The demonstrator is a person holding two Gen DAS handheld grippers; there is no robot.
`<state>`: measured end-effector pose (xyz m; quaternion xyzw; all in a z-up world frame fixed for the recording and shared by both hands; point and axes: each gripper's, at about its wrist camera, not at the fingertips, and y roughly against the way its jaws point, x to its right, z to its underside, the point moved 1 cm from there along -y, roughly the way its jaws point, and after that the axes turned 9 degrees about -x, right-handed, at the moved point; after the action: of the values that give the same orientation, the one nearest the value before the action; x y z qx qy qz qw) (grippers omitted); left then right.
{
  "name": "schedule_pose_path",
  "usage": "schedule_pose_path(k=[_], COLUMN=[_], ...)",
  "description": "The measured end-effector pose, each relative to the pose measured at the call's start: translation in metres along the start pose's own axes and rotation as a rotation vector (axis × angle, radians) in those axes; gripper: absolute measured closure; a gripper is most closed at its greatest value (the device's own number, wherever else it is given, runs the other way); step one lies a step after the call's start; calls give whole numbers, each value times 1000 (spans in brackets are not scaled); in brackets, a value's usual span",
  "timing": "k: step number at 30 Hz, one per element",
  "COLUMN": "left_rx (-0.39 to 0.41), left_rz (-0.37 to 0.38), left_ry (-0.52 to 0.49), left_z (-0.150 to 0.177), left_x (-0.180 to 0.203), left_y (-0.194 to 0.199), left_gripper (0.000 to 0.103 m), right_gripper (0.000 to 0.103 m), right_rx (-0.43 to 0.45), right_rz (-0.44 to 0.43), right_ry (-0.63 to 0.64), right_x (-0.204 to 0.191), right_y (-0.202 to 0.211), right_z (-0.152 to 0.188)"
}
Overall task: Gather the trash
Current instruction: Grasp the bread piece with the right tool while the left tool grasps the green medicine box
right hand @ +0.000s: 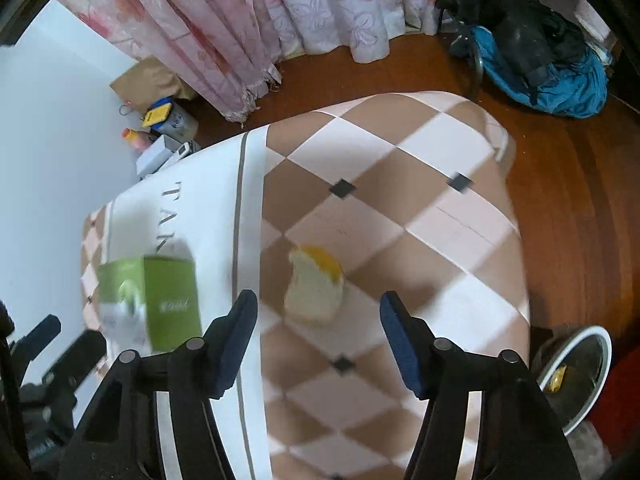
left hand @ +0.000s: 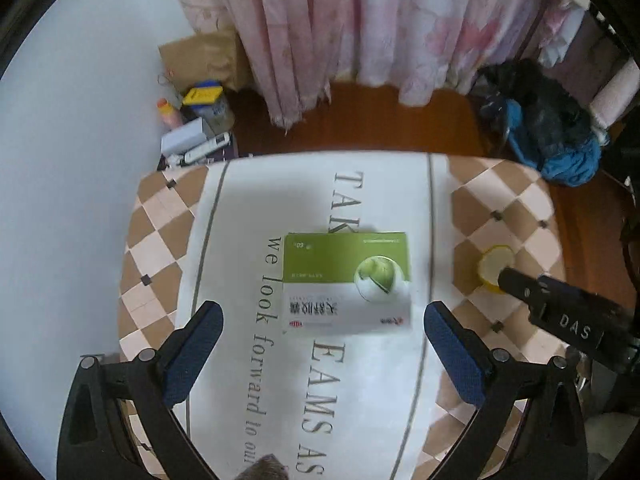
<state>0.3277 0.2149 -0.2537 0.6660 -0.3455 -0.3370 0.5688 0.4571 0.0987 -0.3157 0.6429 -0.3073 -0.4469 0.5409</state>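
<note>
Both grippers spread, left gripper (left hand: 323, 326) above box (left hand: 347, 283), right gripper (right hand: 319, 318) near peel (right hand: 316, 286), table edge (right hand: 516, 216) beyond.

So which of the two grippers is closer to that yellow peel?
Right. The right gripper hangs open directly before the yellow peel; the left gripper, open too, faces the green box further along the table.
</note>
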Motion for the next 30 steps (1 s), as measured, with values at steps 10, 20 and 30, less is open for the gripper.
schedule_pose_path(k=[10,20,30], left_rx=[-79,0,-63], left_rz=[82,70,160], left_ry=[50,31,13], left_z=[-17,-16,-27], left_x=[-5,11,15], left_y=[-34,-15,-41], left_gripper=[0,44,6], right_gripper=[94,95,95], right_rx=[9,78,74], right_rz=[23,-15,11], right_ry=[25,7,-3], right_x=[5,33,46], right_y=[-20,17,24], right_z=[-12,14,35])
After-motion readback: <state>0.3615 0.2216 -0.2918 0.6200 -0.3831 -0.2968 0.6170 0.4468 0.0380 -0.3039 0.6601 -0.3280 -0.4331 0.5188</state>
